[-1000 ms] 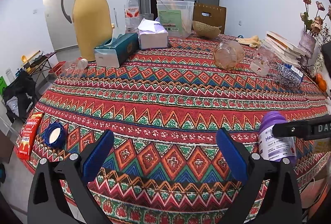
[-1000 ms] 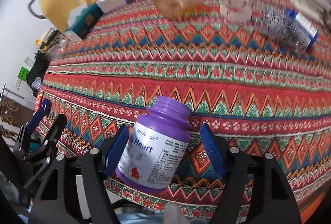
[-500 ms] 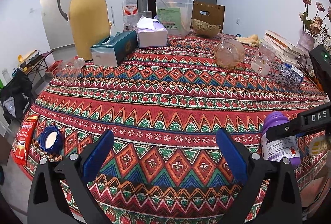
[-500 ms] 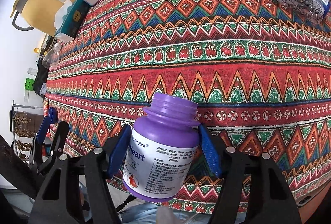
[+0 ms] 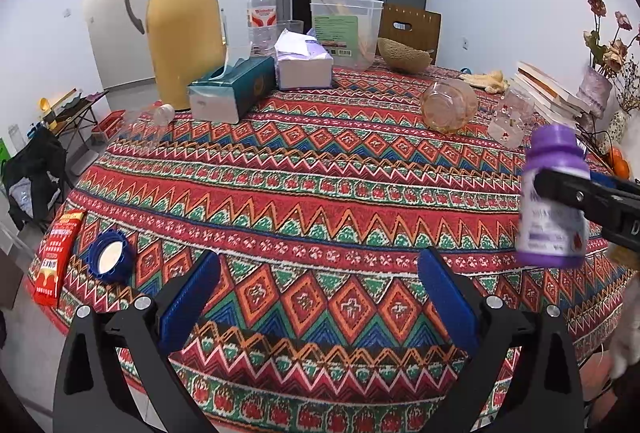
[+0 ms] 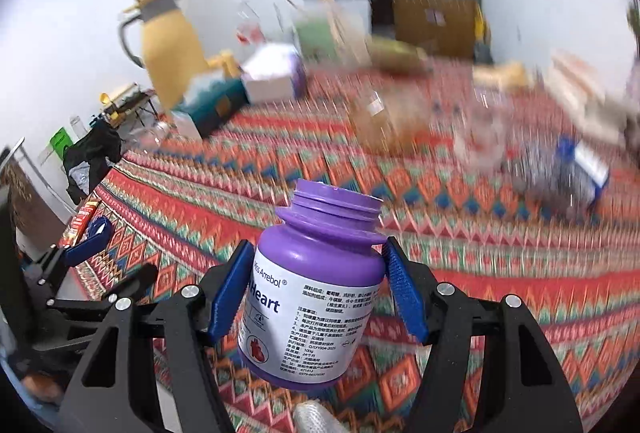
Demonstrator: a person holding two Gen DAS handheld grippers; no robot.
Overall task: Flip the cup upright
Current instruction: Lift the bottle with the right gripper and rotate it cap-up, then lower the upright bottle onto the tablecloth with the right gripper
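My right gripper [image 6: 316,273] is shut on a purple, capless pill bottle [image 6: 316,297], held roughly upright above the patterned tablecloth [image 6: 480,253]. The left wrist view shows that bottle [image 5: 554,201] in the air at the right edge, with a black finger across it. An amber glass cup [image 5: 450,105] lies on its side at the far right of the table, and a clear cup with red print [image 5: 512,121] stands beside it. My left gripper [image 5: 318,273] is open over the near edge with nothing between its fingers. The right wrist view is motion-blurred.
A yellow thermos jug [image 5: 184,25], two tissue boxes [image 5: 232,89], a water bottle [image 5: 262,17] and a plastic tub [image 5: 346,25] stand at the back left. A blue lid [image 5: 110,257] and red packet [image 5: 56,257] lie near left. Books [image 5: 548,93] are stacked far right.
My right gripper has lifted the purple bottle higher above the table and swung its view upward. The left gripper has hardly moved.
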